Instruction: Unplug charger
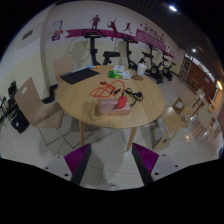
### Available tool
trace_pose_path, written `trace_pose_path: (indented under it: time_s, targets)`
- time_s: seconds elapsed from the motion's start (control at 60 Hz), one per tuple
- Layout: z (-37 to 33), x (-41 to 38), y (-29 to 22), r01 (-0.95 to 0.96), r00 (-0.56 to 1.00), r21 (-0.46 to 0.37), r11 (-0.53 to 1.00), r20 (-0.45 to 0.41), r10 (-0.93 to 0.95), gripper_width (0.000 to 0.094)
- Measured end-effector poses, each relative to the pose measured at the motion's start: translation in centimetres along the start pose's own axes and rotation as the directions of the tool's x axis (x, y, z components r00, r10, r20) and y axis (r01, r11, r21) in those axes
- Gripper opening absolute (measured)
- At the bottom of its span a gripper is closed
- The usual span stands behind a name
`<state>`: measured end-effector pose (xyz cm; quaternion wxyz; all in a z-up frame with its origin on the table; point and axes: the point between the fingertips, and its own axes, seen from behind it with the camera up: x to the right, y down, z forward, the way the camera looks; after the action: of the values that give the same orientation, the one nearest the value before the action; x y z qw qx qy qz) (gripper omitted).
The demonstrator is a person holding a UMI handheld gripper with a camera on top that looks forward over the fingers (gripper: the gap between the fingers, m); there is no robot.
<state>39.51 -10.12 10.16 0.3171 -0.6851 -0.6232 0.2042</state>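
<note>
- Wide room with a wall banner (110,25) of magenta figures running across the back, and what look like exercise machines (150,62) lined up beneath it.
- Round wooden table (75,100) in the middle of the floor, with chairs (45,112) pulled up around it on both sides.
- On the table top: a dark flat thing (77,74), maybe a laptop or folder, at the far left, and a green-and-white item (119,71) further back.
- At the table's centre, a red-orange object (104,92) with dark cables (133,97) trailing off to its right. The charger is most likely in that cluster, but I cannot pick out the plug or socket from here.
- The tool (110,162) hangs well back from the table, its fingers spread wide with nothing between them; the purple pads (75,163) face bare floor.
- Judgement: this is the approach step, and nothing is gripped yet. The next move calls for closing in on the cable cluster, finding the plug body, and lining the fingers up on either side of it.
</note>
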Motion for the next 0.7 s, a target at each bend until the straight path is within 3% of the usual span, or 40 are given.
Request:
trace_pose_path:
  time_s: [0.367, 0.7]
  targets:
    - [10.1, 5.2, -4.5, -0.029, 1.000, 0.182, 0.983, 0.014, 0.026, 0.0858]
    - [17.9, 4.8, -11.9, -0.025, 0.994, 0.412, 0.911, 0.107, -0.021, 0.0854]
